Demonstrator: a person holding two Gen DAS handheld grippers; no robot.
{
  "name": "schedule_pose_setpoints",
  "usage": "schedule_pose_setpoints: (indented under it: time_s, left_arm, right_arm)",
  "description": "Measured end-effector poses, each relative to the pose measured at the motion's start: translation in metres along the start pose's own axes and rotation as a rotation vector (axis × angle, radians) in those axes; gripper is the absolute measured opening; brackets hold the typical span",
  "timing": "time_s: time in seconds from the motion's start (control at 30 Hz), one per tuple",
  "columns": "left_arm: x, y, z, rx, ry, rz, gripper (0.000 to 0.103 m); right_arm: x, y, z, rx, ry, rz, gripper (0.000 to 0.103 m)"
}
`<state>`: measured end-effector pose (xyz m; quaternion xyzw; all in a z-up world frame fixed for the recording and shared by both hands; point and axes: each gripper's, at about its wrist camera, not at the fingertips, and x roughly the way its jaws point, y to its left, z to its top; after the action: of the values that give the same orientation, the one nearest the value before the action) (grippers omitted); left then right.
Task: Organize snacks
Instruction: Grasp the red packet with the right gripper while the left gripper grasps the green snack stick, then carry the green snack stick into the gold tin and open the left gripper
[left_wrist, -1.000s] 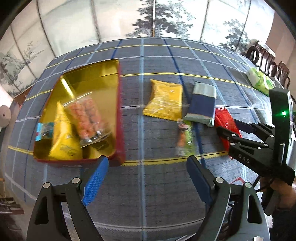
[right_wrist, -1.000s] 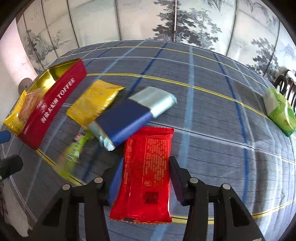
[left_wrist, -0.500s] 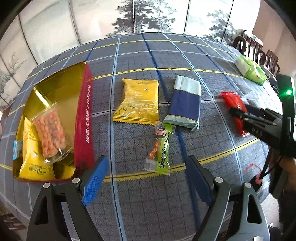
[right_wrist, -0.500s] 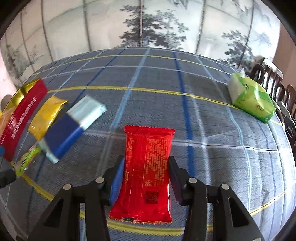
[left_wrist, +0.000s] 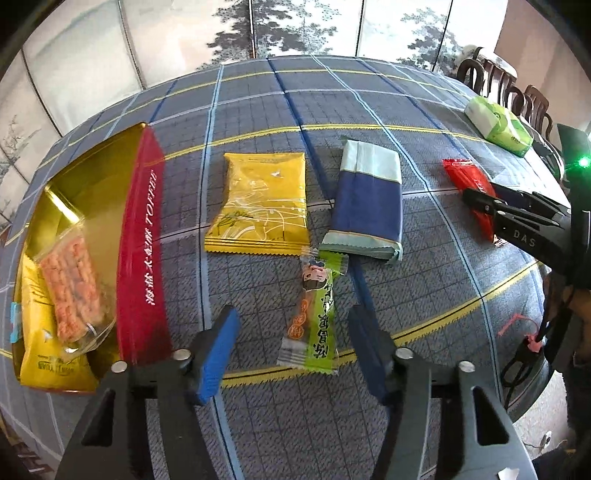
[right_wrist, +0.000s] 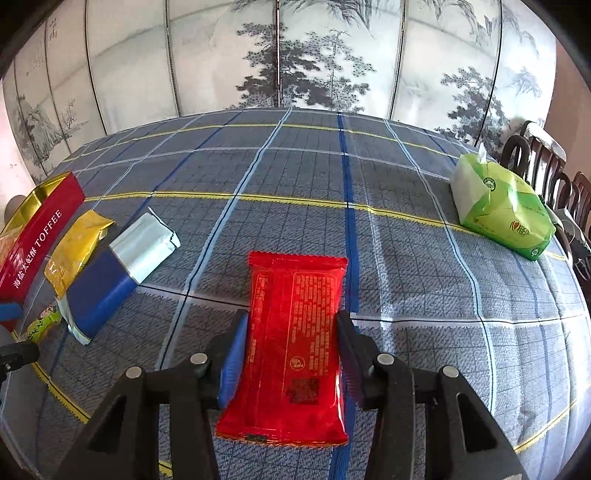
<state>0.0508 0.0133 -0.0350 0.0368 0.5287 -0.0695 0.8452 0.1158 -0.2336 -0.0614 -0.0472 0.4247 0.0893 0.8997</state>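
A round table under a blue-grey checked cloth (left_wrist: 258, 122) holds loose snack packets, with a red toffee tin (left_wrist: 142, 258) as the main landmark at the table's left side. The tin is open, its gold inside showing; in it lie a yellow packet (left_wrist: 40, 347) and, on top of that, a clear bag of orange snacks (left_wrist: 72, 288). Just to the right of the tin lies a flat yellow pouch (left_wrist: 264, 203), and to the right of the pouch a blue and pale green packet (left_wrist: 369, 199). Nearer the camera than these two, and still to the right of the tin, a slim green snack stick (left_wrist: 314, 314) lies lengthwise on the cloth. The left gripper (left_wrist: 295, 350) hangs over it with its jaws closing; the stick sits between the blue pads (left_wrist: 218, 350), with a gap on each side, not yet touched. Much farther right of the tin, the right gripper (right_wrist: 290, 350) pinches a red packet (right_wrist: 295, 325) by its long edges, the pads pressed against both sides. A green tissue pack (right_wrist: 502, 210) sits at the far right edge, well apart from the tin, in front of dark wooden chairs (right_wrist: 546, 162).
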Motion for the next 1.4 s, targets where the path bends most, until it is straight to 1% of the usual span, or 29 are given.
schedule_pose_setpoints:
  time_s: [0.17,0.23,0.27,0.33,0.37,0.43,0.7,0.97,1.2,1.3,1.4]
  left_arm:
    - [0.008,-0.003,0.002,0.014,0.018,-0.015,0.05]
    - [0.011,-0.004,0.003,0.021,0.022,-0.02,0.043]
    - [0.011,-0.005,0.004,0.025,0.016,-0.013,0.043]
    - [0.011,-0.007,0.004,0.034,0.014,-0.013,0.035]
    - [0.011,-0.007,0.005,0.035,0.013,-0.013,0.033]
    - [0.011,-0.007,0.005,0.036,0.01,-0.011,0.025]
    - [0.009,-0.007,0.002,0.032,0.007,-0.008,0.021]
    - [0.0,-0.001,-0.004,0.009,-0.001,-0.001,0.02]
    - [-0.026,0.001,-0.002,0.001,-0.057,-0.01,0.02]
    - [-0.04,0.006,0.0,-0.014,-0.082,-0.02,0.02]
    - [-0.056,0.015,0.002,-0.033,-0.111,-0.015,0.02]
  right_arm:
    - [-0.001,-0.001,0.0,0.002,0.0,0.004,0.048]
    - [-0.001,-0.001,0.0,0.001,0.0,0.003,0.049]
    - [-0.001,-0.001,0.0,0.001,0.0,0.003,0.049]
    - [-0.001,-0.001,0.001,0.002,0.0,0.004,0.049]
    - [-0.001,-0.001,0.001,0.001,0.0,0.003,0.049]
    - [0.0,0.0,0.001,0.001,0.0,0.003,0.049]
    - [0.0,0.0,0.001,0.001,0.001,0.003,0.049]
    - [0.0,0.0,0.001,0.001,0.001,0.002,0.049]
    - [0.0,0.0,0.001,0.001,0.001,0.003,0.049]
    - [0.0,0.0,0.001,0.001,0.001,0.003,0.049]
    - [0.0,0.0,0.001,0.001,0.001,0.003,0.049]
